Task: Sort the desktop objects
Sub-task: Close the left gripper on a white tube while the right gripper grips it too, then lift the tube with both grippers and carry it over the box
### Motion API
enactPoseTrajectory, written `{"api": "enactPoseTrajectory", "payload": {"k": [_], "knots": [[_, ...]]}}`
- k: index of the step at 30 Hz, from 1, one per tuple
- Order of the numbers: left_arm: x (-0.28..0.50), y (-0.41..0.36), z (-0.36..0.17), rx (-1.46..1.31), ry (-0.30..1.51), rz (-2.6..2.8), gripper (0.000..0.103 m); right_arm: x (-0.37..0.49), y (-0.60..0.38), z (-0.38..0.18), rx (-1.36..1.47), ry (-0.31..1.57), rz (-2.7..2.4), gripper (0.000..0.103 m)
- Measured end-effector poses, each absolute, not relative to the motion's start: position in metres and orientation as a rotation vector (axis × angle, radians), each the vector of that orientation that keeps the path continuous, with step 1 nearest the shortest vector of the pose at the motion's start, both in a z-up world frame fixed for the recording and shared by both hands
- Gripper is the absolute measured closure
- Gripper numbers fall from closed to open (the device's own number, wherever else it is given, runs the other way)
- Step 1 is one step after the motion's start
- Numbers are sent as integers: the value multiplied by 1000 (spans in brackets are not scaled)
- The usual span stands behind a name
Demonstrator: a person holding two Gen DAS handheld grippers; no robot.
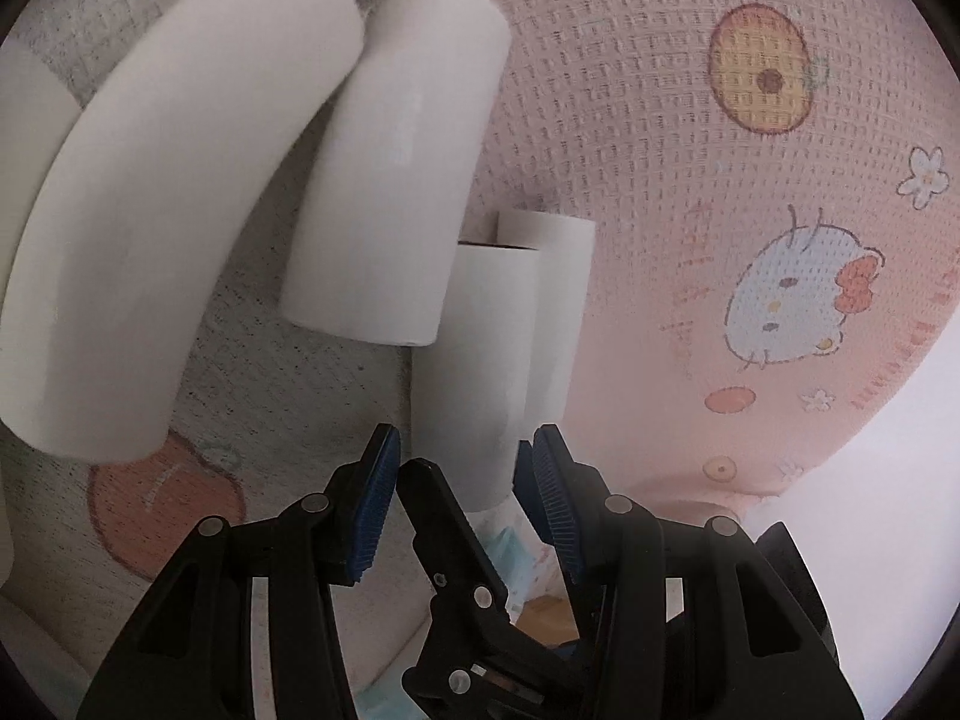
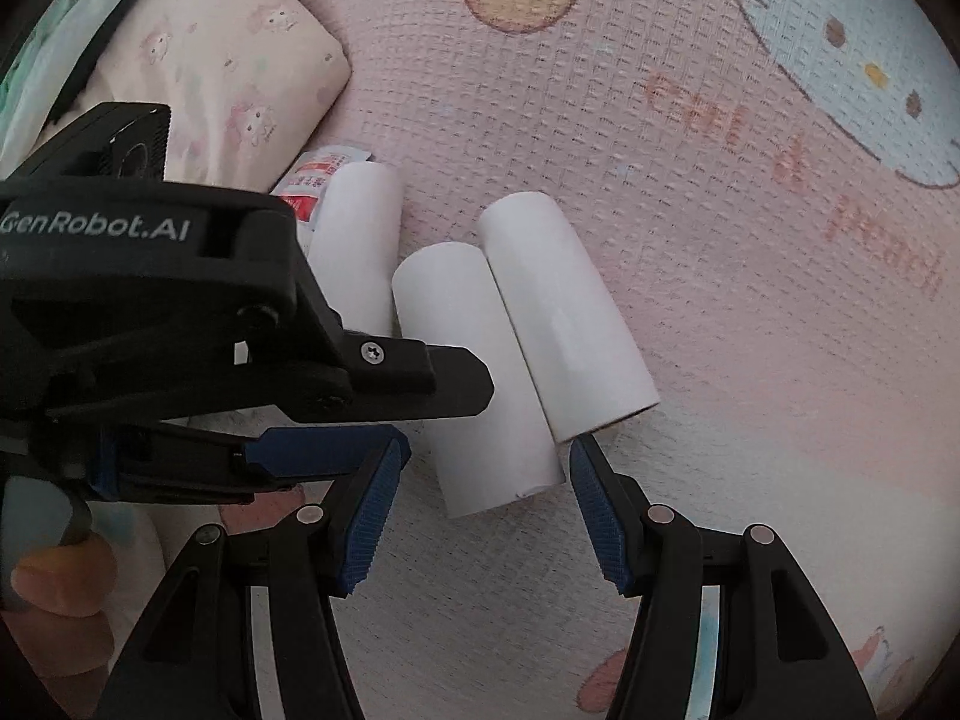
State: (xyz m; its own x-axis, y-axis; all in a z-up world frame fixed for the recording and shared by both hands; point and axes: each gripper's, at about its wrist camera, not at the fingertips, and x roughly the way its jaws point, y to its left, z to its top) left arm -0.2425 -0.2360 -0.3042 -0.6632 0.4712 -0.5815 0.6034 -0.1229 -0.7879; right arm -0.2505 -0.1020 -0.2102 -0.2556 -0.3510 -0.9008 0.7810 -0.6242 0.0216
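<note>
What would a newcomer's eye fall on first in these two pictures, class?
Probably the plain white paper rolls lying side by side on the pink cartoon-printed woven mat, straight ahead of both cameras. Next, the black left hand-held gripper with blue ribbed pads, reaching in from the left of the right wrist view. A soft pink pack printed with rabbits sits at that view's upper left.

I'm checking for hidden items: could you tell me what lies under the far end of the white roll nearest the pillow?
A red-and-white sachet pokes out from under that roll; most of its print is covered. The left gripper hides the roll's near end.
</note>
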Motion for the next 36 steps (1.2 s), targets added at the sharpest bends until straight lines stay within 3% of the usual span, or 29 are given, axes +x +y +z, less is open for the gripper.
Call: {"api": "enactPoseTrajectory", "payload": {"k": [2,4,15,28,36], "knots": [[-243,-235,-308,1247,2023,-1892,53,-249,-102,-212,1240,586,-1945,48],[-241,-236,-311,1241,2067,-1881,53,-247,-103,-213,1242,642,-1958,59],[-240,-231,-310,1279,2050,-1892,53,-225,-82,-198,1283,547,-1972,60],[-252,-189,-297,1540,1720,-2101,56,-185,-47,-198,1358,525,-2038,63],[-229,-171,-275,1539,1731,-2247,56,-164,-30,-175,1335,461,-2053,63]]}}
